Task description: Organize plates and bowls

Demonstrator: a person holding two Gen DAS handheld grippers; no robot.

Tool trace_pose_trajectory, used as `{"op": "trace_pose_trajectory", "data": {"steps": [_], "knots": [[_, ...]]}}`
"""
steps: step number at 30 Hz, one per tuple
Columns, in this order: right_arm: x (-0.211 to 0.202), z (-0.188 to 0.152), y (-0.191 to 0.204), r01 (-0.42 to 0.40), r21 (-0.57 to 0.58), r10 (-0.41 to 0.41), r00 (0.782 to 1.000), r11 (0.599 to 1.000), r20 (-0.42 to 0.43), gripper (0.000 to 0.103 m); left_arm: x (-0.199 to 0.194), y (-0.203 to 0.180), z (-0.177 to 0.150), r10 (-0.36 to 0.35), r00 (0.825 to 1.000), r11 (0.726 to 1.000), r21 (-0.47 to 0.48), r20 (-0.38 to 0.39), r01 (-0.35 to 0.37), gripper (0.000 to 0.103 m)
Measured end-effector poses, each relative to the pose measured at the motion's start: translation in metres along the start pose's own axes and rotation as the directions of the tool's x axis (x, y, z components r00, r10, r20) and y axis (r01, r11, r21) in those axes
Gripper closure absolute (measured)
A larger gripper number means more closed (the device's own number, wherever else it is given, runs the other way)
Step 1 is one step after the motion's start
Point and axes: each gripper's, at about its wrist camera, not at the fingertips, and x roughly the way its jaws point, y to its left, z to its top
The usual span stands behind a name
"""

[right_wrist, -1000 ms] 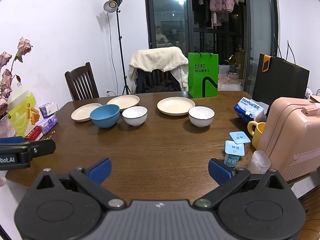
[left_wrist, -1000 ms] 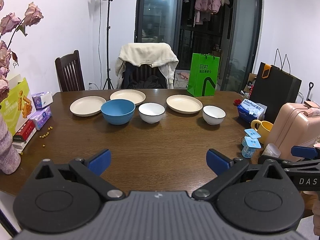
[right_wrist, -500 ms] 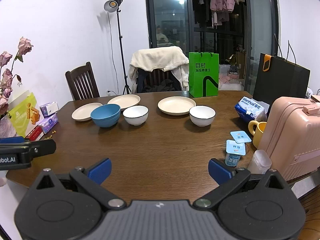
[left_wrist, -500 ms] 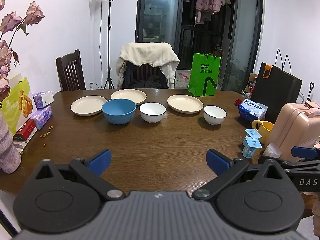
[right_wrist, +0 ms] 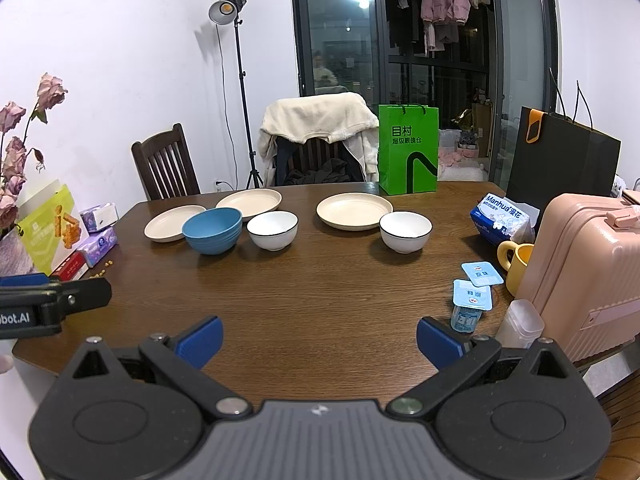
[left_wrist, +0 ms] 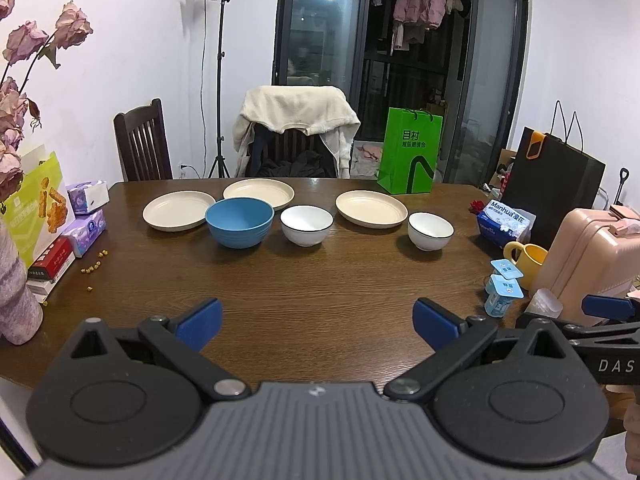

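Observation:
Three cream plates sit at the far side of the brown table: the left plate (left_wrist: 178, 211), the middle plate (left_wrist: 258, 193) and the right plate (left_wrist: 371, 208). In front of them stand a blue bowl (left_wrist: 239, 221), a white bowl (left_wrist: 306, 225) and a second white bowl (left_wrist: 430, 231). They also show in the right wrist view: the blue bowl (right_wrist: 212, 229) and the white bowls (right_wrist: 272, 230) (right_wrist: 405, 231). My left gripper (left_wrist: 317, 324) and right gripper (right_wrist: 319, 340) are open and empty above the near table edge, far from the dishes.
Tissue packs (left_wrist: 86, 210), boxes and a vase of pink flowers (left_wrist: 18, 80) stand at the left edge. Yogurt cups (right_wrist: 472, 300), a yellow mug (right_wrist: 518, 262), a tissue pack (right_wrist: 504, 218) and a pink suitcase (right_wrist: 584, 272) are at the right. A green bag (right_wrist: 408, 150) and chairs stand behind the table.
Both views have shifted very slightly; the dishes have not moved and both grippers stay open.

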Motion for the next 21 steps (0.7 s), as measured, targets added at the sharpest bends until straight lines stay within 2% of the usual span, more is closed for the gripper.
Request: {"op": "trace_pose_trajectory", "data": {"steps": [21], "knots": [[0.0035, 0.0015, 0.0075, -0.036, -0.020, 0.036, 0.999, 0.999, -0.012, 0.000, -0.0027, 0.0054, 0.0011, 0.003, 1.000, 1.000, -0.009, 0.011, -0.003, 0.000]]}}
